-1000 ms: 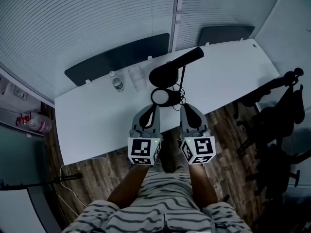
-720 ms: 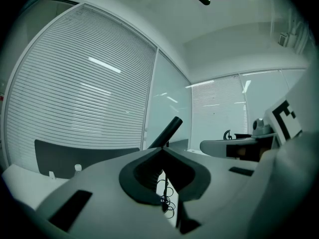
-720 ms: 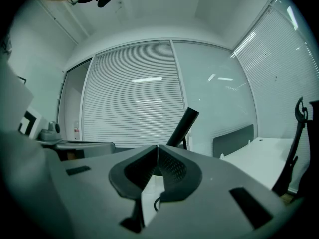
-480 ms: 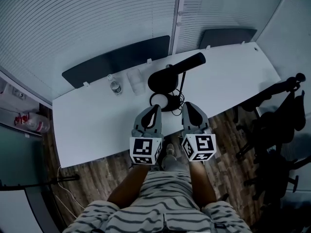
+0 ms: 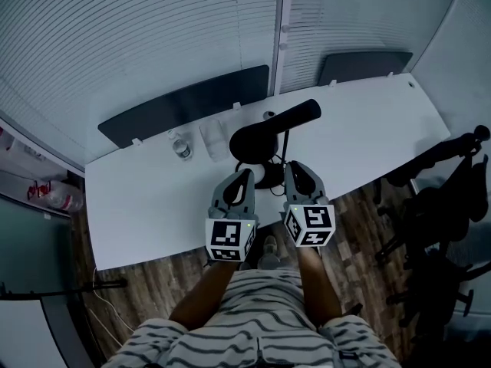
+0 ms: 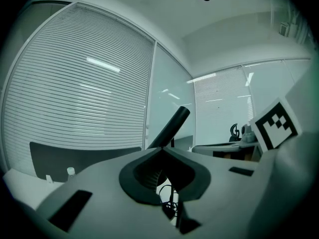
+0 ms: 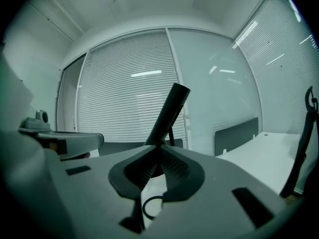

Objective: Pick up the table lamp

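The black table lamp [image 5: 261,139] stands on the white table [image 5: 146,198], near its front edge. Its round shade faces me, a thick tube arm [image 5: 298,114] slants up to the right, and a pale round base [image 5: 266,174] lies below with a coiled black cable. My left gripper [image 5: 245,177] and right gripper [image 5: 293,168] sit side by side just short of the base, both shut and empty. In the left gripper view the lamp arm [image 6: 172,125] rises beyond the closed left gripper [image 6: 162,150]. In the right gripper view the lamp arm [image 7: 167,112] stands behind the closed right gripper [image 7: 160,146], cable [image 7: 149,206] below.
A small water bottle [image 5: 181,147] and a clear cup [image 5: 214,137] stand left of the lamp. Dark divider panels [image 5: 184,104] line the table's far edge before a blind-covered glass wall. A black office chair [image 5: 453,190] stands at the right over the wooden floor.
Both grippers have moved forward from the table's front edge toward the lamp base and a little lower. Their jaws stay shut. The lamp has not moved.
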Motion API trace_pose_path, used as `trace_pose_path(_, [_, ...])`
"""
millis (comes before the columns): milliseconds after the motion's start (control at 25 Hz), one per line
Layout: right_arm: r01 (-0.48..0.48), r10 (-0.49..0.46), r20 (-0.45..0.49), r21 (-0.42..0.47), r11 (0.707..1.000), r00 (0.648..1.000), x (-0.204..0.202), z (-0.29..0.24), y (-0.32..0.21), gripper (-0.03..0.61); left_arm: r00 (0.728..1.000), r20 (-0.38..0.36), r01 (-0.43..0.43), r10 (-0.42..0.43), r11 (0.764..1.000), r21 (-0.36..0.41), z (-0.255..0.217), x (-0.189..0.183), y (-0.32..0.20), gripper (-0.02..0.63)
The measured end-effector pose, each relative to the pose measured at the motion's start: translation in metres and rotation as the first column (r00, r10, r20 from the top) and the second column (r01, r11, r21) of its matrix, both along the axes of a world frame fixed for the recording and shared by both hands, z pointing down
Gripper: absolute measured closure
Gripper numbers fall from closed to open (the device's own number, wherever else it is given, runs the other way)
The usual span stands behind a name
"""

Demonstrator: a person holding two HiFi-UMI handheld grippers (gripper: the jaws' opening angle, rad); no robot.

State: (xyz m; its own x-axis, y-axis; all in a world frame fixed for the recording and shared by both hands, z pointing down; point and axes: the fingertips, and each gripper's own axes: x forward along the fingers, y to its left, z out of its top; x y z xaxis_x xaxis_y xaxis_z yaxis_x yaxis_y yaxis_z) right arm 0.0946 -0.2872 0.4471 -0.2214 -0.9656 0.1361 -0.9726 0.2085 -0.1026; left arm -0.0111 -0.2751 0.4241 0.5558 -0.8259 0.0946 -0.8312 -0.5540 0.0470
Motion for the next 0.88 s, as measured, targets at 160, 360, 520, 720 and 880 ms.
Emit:
trace_pose_path(160, [0.017, -0.017, -0.001, -0.036, 0.999, 1.000, 0.005, 0.015, -0.017, 0.522, 1.000, 0.007, 0.010, -0.010, 1.000, -0.003, 0.004, 0.005, -0.011, 0.607])
trace_pose_path(360, [0.032, -0.033, -0.011, -0.077, 0.997, 0.999, 0.009, 0.037, -0.032, 0.486, 1.000, 0.012, 0.019, -0.018, 1.000, -0.009, 0.010, 0.010, -0.020, 0.607])
trace_pose_path(520, [0.051, -0.052, -0.015, -0.093, 0.994, 0.999, 0.011, 0.049, -0.041, 0.453, 0.999, 0.024, 0.029, -0.029, 0.999, -0.016, 0.014, 0.011, -0.026, 0.607])
trace_pose_path(720, [0.038, -0.043, -0.034, -0.135, 0.990, 0.998, 0.016, 0.087, -0.056, 0.436, 0.999, 0.034, 0.036, -0.035, 0.999, -0.028, 0.018, 0.011, -0.034, 0.607])
trace_pose_path(880, [0.029, -0.039, -0.061, -0.157, 0.987, 0.997, 0.021, 0.113, -0.066, 0.436, 0.998, 0.045, 0.040, -0.039, 0.999, -0.029, 0.020, 0.013, -0.038, 0.607])
